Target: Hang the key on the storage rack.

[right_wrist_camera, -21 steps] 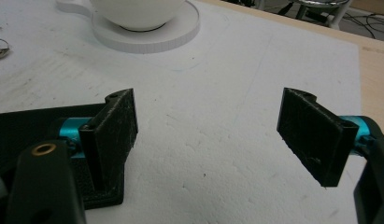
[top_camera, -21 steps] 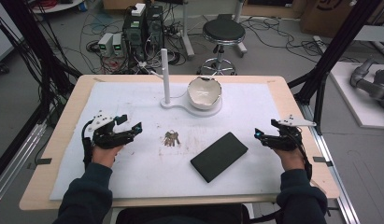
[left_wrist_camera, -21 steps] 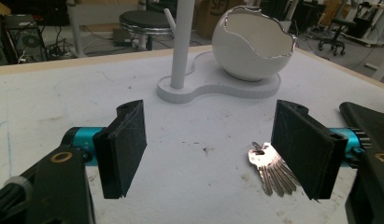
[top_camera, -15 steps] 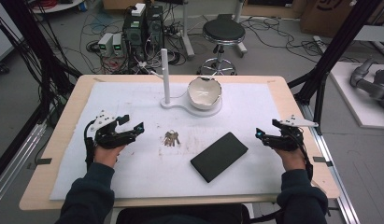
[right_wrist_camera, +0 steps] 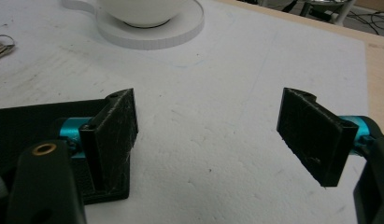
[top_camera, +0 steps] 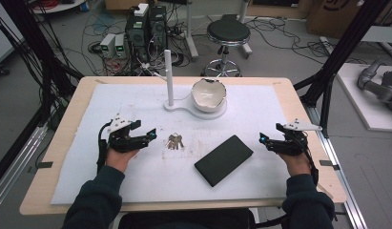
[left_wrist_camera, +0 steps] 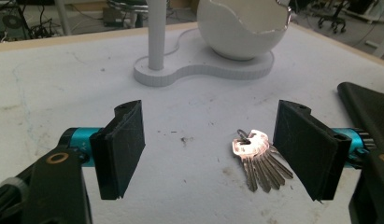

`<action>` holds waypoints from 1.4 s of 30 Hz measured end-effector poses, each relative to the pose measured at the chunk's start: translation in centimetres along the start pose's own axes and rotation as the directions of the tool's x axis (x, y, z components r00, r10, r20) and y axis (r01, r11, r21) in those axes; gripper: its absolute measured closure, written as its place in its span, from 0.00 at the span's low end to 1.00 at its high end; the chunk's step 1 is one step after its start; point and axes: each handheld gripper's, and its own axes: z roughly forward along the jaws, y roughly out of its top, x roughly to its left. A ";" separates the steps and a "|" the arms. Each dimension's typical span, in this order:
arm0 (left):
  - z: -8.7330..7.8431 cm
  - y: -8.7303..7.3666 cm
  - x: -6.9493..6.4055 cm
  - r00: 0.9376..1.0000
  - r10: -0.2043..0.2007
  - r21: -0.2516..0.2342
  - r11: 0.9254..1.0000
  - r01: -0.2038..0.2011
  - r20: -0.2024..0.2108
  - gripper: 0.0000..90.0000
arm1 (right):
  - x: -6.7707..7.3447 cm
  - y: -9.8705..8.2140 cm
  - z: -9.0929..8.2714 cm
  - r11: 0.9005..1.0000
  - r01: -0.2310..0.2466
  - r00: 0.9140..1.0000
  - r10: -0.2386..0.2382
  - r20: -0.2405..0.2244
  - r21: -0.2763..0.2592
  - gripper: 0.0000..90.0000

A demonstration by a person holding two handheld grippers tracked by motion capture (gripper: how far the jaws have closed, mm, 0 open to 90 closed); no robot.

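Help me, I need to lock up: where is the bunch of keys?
The bunch of metal keys lies left of centre, between the left gripper and the flat black slab.

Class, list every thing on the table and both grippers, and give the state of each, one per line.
left gripper: open, empty, near the keys
right gripper: open, empty
keys: lying flat, fanned out, untouched
black slab: lying flat
white bowl: upright on its stand, rim jagged
white post: upright
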 end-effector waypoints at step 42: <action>7.5 1.2 -1.7 0.973 -0.121 0.213 0.974 0.077 0.199 0.97 | 0.0 -0.1 0.8 1.000 0.001 1.000 -0.001 -0.004 0.031 0.23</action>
